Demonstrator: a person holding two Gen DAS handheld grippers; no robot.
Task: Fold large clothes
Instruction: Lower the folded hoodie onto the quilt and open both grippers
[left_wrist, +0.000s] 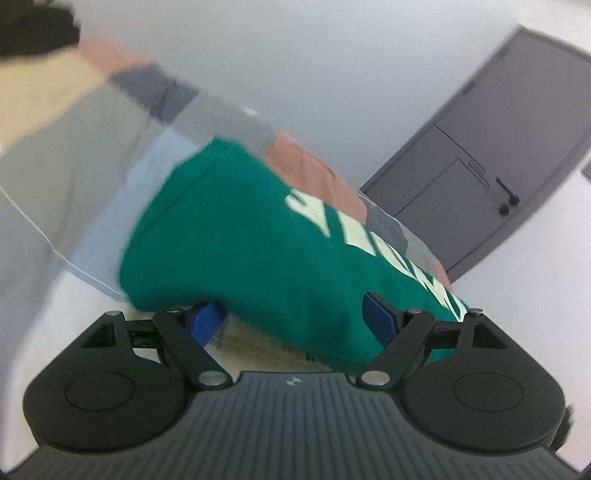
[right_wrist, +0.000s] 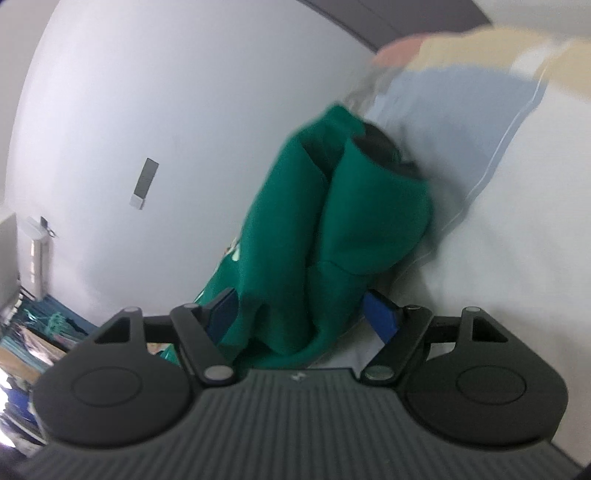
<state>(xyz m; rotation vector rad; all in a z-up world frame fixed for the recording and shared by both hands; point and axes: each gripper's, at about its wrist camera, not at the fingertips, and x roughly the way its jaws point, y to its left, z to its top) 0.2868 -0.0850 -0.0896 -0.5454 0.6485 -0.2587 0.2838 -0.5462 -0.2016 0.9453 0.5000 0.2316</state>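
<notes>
Pale walls and a grey door (left_wrist: 491, 162) fill the background, with a bed covered in a patchwork of pastel panels (left_wrist: 92, 155) stretching ahead of both tools. On it lies the green sweatshirt (left_wrist: 236, 236), bundled into a thick wad with pale lettering across one face; in the right wrist view it shows doubled layers and a dark opening at the far end.

As a judgement, the folding looks well advanced: the garment is gathered into a compact bundle rather than spread out, though the edges look loose and uneven, so squaring up or a last fold may remain.

The left gripper (left_wrist: 295, 321) points down toward the near end of the bundle, its blue pads (left_wrist: 207, 323) spread wide with green cloth lying between them but not pinched. The right gripper (right_wrist: 299, 314) sits level and slightly downward at the garment's other end, its jaws likewise parted, fabric draped between the pads and touching the left one, without a visible squeeze. Both tools appear released. Motion blur softens both views.
</notes>
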